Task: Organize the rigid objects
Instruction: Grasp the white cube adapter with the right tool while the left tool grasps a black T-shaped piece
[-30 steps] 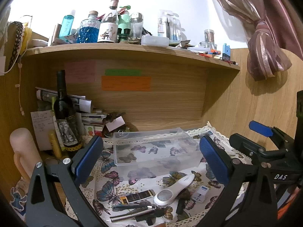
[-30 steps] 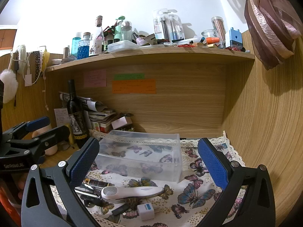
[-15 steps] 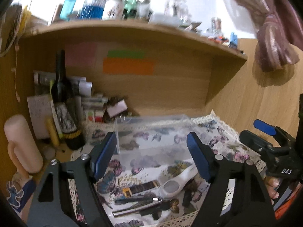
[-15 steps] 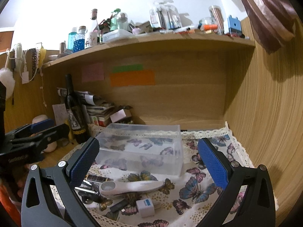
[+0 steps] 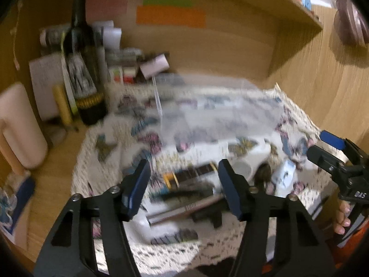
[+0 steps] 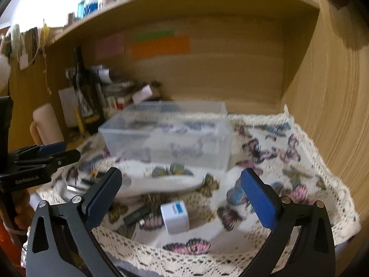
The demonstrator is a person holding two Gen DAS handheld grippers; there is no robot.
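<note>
Both tongs, left gripper (image 5: 182,182) half-spread and right gripper (image 6: 182,195) wide, held nothing; I hovered them over loose items at six o'clock, ready for the clear bin (image 6: 175,131) at twelve.

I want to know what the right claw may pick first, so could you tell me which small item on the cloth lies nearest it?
The white cube with the blue label, between the right claw's open fingers; the dark stick lies further left.

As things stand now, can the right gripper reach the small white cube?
Probably yes: the right gripper is open, and the white cube lies on the cloth just below its fingers with nothing over it.
</note>
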